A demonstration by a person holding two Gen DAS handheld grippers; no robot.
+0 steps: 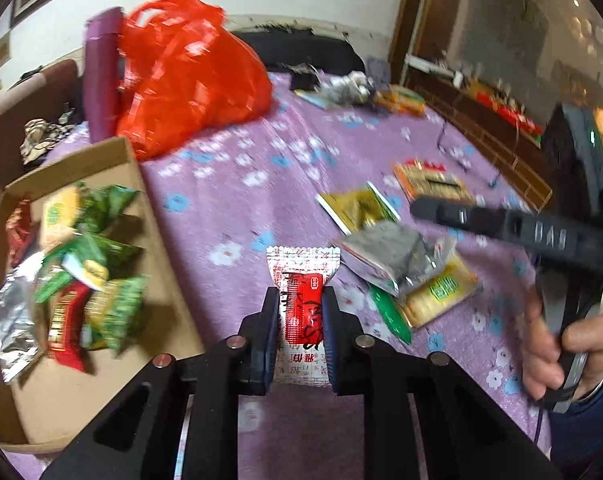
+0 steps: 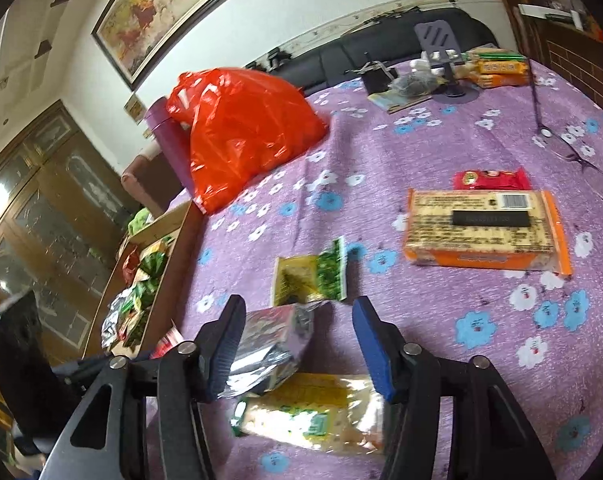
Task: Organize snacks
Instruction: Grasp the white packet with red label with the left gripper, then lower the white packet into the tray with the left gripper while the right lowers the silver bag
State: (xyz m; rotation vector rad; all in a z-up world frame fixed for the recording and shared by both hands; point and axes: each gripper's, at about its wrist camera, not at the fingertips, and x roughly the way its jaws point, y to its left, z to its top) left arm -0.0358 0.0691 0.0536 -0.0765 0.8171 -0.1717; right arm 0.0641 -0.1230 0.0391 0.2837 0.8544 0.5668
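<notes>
My left gripper (image 1: 300, 294) is shut on a small red-and-white snack packet (image 1: 301, 264), held above the purple flowered cloth (image 1: 229, 200). To its left stands a cardboard box (image 1: 161, 280) with several green, red and silver snack packets inside. My right gripper (image 2: 299, 302) is open above a silver packet (image 2: 269, 344) that lies on a yellow cracker packet (image 2: 313, 412); the silver packet lies close to the left pad. A green-and-yellow packet (image 2: 309, 276) lies just beyond the fingertips. In the left wrist view a hand (image 1: 561, 344) holds the right gripper at the right edge.
An orange cracker pack (image 2: 485, 228) and a red packet (image 2: 489, 180) lie farther right. A red plastic bag (image 2: 245, 136) and a purple cylinder (image 1: 101, 76) stand behind the box. Glasses (image 2: 581, 156), a phone stand (image 2: 441, 52) and more packs sit at the far end.
</notes>
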